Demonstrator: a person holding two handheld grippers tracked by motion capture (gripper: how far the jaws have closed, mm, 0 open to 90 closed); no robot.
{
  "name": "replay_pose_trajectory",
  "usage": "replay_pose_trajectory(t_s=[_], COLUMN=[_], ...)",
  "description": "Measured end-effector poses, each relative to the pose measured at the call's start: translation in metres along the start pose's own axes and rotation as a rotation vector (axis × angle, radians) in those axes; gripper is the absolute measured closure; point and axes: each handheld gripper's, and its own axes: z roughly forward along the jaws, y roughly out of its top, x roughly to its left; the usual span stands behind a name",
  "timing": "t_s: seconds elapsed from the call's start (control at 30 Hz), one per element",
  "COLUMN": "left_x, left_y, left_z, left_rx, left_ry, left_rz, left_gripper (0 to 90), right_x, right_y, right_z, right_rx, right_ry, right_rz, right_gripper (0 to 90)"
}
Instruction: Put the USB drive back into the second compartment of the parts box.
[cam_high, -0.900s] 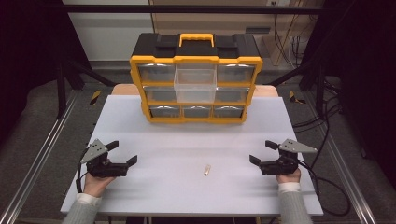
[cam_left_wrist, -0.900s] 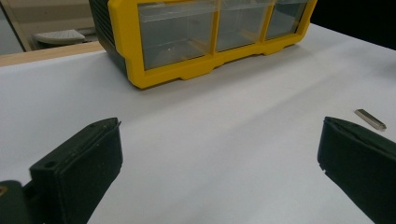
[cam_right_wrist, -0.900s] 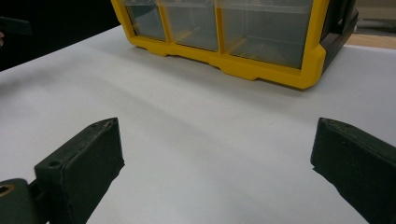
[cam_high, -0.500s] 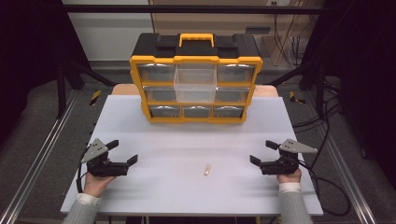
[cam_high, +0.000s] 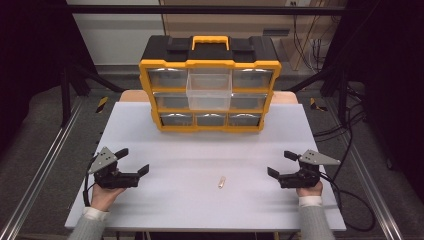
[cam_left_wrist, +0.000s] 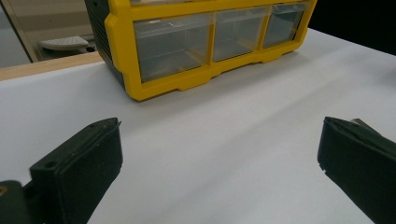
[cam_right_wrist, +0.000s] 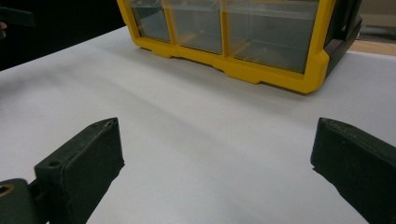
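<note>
While both tools, left (cam_high: 131, 164) and right (cam_high: 283, 164), sit with jaws apart, the small tan peg (cam_high: 222, 182) on the white bench (cam_high: 165, 210) looks light, stiff, best pinched across its middle

1. White counter (cam_high: 150, 130) on a wooden base, seen at the far edge.
2. Grey floor (cam_high: 45, 115) both sides, with metal rails (cam_high: 45, 165).
3. Pale wall panel (cam_high: 117, 30) behind; cables (cam_high: 312, 47) beyond the far right corner.
4. Dark surroundings.

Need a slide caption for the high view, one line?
Both open tools, left tool and right tool, rest on the white table flanking a small tan piece, before a yellow drawer organizer.
</note>
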Motion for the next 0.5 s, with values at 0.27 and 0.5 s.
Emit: replay_pose_trajectory(t_s=[0.27,0.5], left_x=[-0.007,-0.013], left_y=[0.009,0.019], left_z=[0.004,0.006], left_rx=[0.01,0.008], left_ry=[0.011,0.017], left_rz=[0.014,0.015], left_gripper=[0.0,0.0], right_x=[0.0,0.0], right_y=[0.0,0.0], right_z=[0.0,0.0], right_rx=[0.004,0.001], right_ry=[0.002,0.001], right_rz=[-0.003,-0.005], right_gripper=[2.7,2.7])
